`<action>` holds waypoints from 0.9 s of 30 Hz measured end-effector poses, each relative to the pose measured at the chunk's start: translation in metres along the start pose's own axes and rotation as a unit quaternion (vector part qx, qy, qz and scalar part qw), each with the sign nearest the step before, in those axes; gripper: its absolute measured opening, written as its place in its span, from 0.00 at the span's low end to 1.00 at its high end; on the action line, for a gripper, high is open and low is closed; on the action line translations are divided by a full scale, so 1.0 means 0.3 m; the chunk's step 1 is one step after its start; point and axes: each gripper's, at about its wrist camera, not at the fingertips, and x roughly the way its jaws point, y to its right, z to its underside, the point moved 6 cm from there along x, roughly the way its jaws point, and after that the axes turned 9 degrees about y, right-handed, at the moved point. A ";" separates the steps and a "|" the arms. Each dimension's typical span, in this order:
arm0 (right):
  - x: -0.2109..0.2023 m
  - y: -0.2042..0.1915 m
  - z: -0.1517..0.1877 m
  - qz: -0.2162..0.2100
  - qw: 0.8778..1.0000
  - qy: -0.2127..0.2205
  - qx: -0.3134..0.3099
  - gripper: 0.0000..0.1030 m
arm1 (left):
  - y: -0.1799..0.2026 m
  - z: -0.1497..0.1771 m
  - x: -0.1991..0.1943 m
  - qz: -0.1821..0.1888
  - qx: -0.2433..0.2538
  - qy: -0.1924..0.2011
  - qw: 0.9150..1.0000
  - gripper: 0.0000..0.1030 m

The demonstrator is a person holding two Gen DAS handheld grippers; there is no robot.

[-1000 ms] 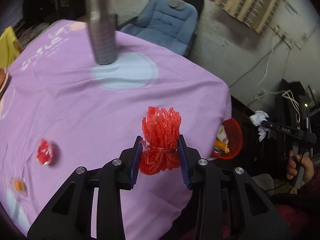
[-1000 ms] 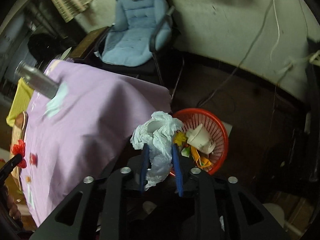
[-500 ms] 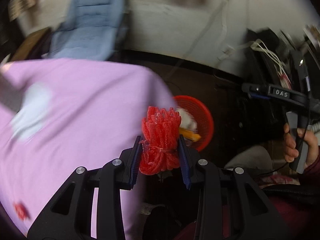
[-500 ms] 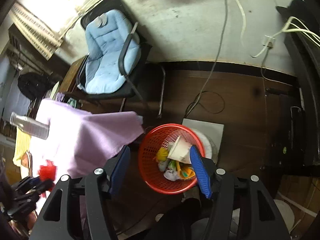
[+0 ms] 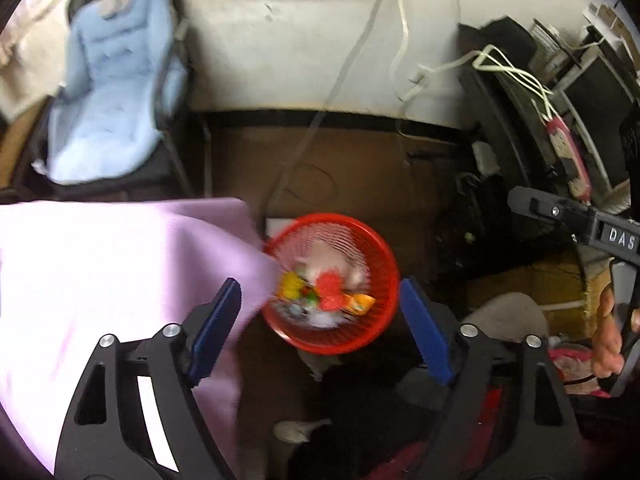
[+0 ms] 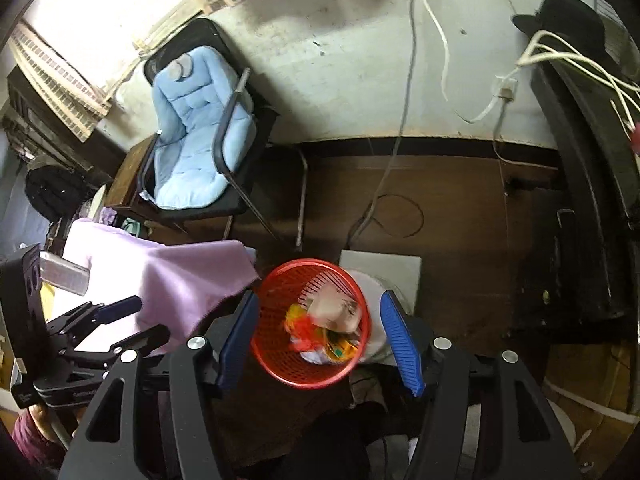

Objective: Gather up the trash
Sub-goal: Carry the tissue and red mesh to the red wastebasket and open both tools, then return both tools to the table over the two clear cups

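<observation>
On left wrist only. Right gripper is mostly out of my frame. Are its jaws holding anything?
Observer: No. The right gripper has its jaws apart; they have just been opening. Nothing sits between the pads, and the red basket shows through the gap.
Operator: My feed is blurred. What's on top in the basket?
Observer: A paper cup lying on its side, on top of the pile.
Operator: Anything still on the table?
Observer: A clear bottle, on the purple cloth at the far left of the right wrist view.
</observation>
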 end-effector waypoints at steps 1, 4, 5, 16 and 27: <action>0.012 -0.031 -0.013 -0.008 1.000 -0.001 -0.006 0.62 | -0.031 0.000 -0.030 -0.018 -0.003 0.009 1.000 0.80; 0.053 -0.161 -0.043 -0.038 0.999 -0.008 -0.037 0.65 | -0.141 0.018 -0.123 -0.065 -0.029 0.027 0.997 0.83; 0.069 -0.211 -0.046 -0.050 0.997 -0.012 -0.050 0.66 | -0.198 0.037 -0.168 -0.090 -0.045 0.034 0.994 0.83; 0.162 -1.142 0.177 -0.250 0.912 -0.099 -0.309 0.75 | -0.714 0.579 -0.758 -0.348 -0.301 0.065 0.885 0.91; -0.064 -1.727 0.735 -0.394 0.753 -0.169 -0.499 0.81 | -0.645 1.473 -1.289 -0.495 -0.588 0.045 0.639 0.91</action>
